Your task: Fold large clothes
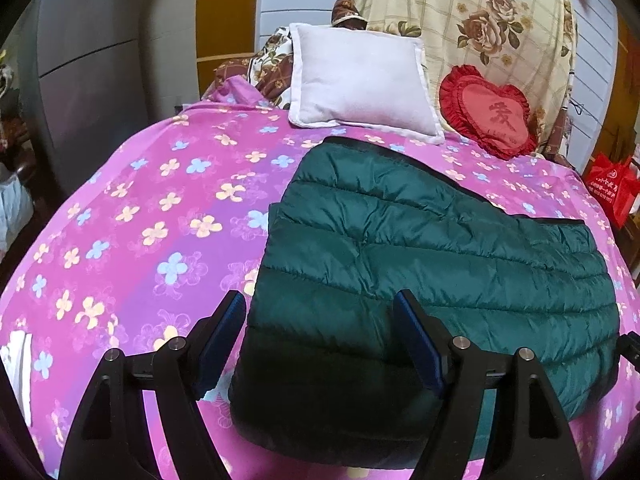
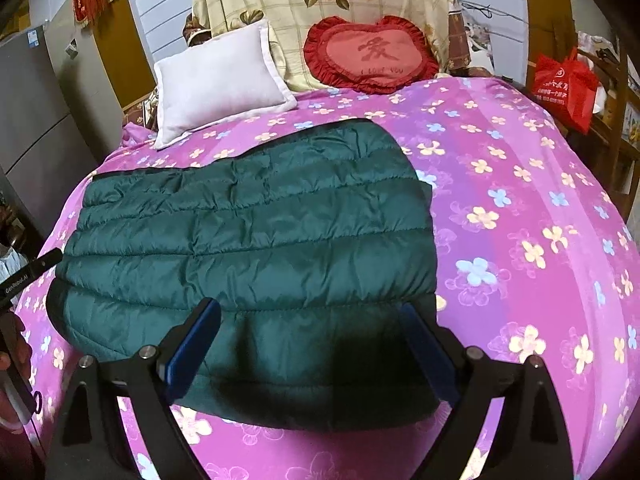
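A dark green quilted puffer jacket (image 1: pixel 432 264), already folded compact, lies on the bed just ahead of both grippers' wide, empty fingers (image 2: pixel 196 340); next likely grasping its near edge.

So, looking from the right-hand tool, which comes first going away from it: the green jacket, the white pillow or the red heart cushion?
1. Green jacket, directly below the open right tool.
2. White pillow, farther back, left.
3. Red heart cushion, at the headboard, slightly behind the pillow.

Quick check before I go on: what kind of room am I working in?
Most likely a home bedroom: the green jacket lies on a bed with a pink flowered sheet, with a white pillow and a red heart cushion at its head.
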`<move>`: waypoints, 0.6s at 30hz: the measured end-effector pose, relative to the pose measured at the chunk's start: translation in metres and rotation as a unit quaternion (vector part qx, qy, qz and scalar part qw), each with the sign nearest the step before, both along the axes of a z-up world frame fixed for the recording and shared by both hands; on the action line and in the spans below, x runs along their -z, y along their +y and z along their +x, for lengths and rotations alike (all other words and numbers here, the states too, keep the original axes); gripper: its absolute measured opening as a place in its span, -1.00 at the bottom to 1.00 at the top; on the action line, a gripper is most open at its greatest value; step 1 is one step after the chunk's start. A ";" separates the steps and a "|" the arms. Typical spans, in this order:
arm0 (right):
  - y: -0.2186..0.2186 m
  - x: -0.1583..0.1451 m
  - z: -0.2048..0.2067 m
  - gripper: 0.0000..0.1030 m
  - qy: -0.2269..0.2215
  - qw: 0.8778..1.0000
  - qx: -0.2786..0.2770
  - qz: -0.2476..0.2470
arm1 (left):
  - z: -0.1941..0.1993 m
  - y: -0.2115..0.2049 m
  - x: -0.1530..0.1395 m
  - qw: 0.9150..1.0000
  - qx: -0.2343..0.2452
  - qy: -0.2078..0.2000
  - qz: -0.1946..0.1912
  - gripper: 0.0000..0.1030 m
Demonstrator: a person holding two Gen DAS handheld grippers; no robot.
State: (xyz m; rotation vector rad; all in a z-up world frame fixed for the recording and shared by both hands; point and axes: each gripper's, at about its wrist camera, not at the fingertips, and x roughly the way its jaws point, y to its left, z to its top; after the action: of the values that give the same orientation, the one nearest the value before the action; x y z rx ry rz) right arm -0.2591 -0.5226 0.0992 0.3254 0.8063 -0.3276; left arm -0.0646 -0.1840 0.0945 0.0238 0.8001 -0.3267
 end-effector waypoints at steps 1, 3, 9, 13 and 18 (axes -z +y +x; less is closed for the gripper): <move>0.000 0.000 0.001 0.83 0.001 1.000 0.001 -0.001 | 0.001 0.001 0.001 1.000 -0.001 0.002 -0.002 0.12; -0.003 0.003 0.002 0.83 0.004 1.000 0.005 -0.002 | 0.003 0.002 0.003 1.000 -0.001 0.007 -0.006 0.12; -0.013 0.013 0.005 0.83 0.011 1.000 0.020 0.008 | 0.007 0.003 0.008 1.000 -0.001 0.013 -0.006 0.12; -0.018 0.016 0.007 0.83 0.012 1.000 0.024 0.010 | 0.008 0.001 0.012 1.000 0.002 0.021 -0.008 0.12; -0.021 0.015 0.008 0.88 0.010 1.000 0.025 0.009 | 0.008 -0.002 0.013 1.000 0.006 0.020 -0.007 0.12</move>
State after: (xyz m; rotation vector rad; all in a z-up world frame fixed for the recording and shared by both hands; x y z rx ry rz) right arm -0.2510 -0.5434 0.0841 0.3605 0.8211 -0.3716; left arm -0.0569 -0.1858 0.0813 0.0088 0.8376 -0.3461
